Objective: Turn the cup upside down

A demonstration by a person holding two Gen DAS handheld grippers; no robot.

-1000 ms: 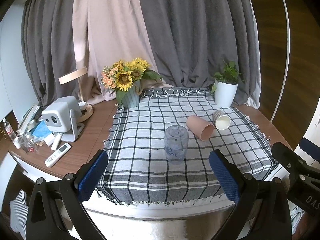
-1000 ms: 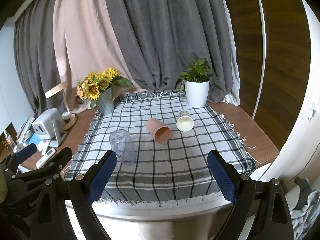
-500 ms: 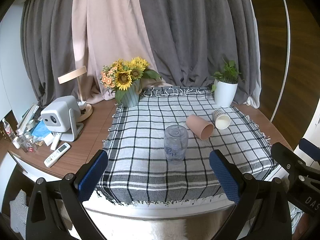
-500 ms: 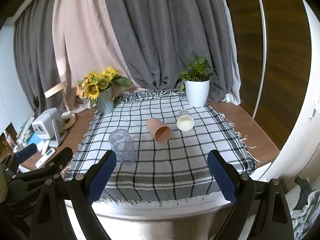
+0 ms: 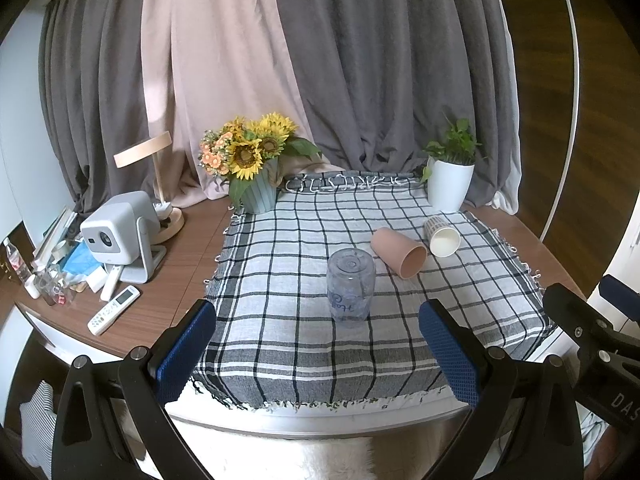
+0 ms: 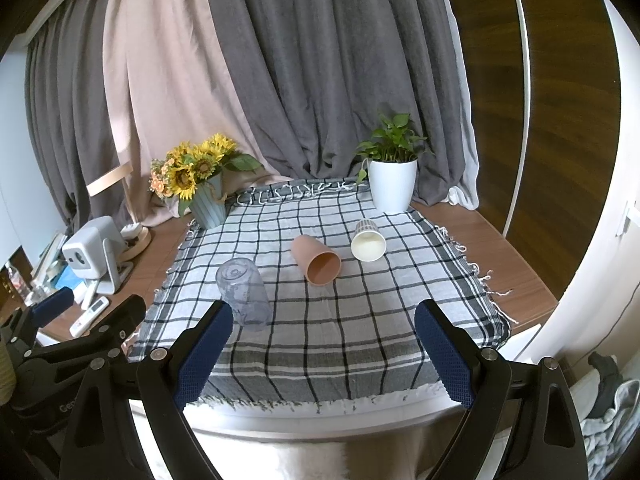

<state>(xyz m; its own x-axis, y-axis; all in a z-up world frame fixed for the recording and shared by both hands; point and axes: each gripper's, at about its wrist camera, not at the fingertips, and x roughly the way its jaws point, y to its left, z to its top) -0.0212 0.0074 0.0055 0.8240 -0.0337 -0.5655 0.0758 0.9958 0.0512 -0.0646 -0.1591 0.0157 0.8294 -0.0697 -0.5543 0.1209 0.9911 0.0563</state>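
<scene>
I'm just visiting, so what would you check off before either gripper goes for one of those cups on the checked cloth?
1. Left gripper open and empty: ok.
2. Right gripper open and empty: ok.
3. Clear cup already mouth down on the checked cloth: ok, needs no flip.
4. Pink cup upside down: not ok, it lies on its side, mouth toward the cameras.
5. Striped paper cup upside down: not ok, also on its side.
6. Gap between pink and paper cups for a finger: cannot tell, they lie close.
</scene>
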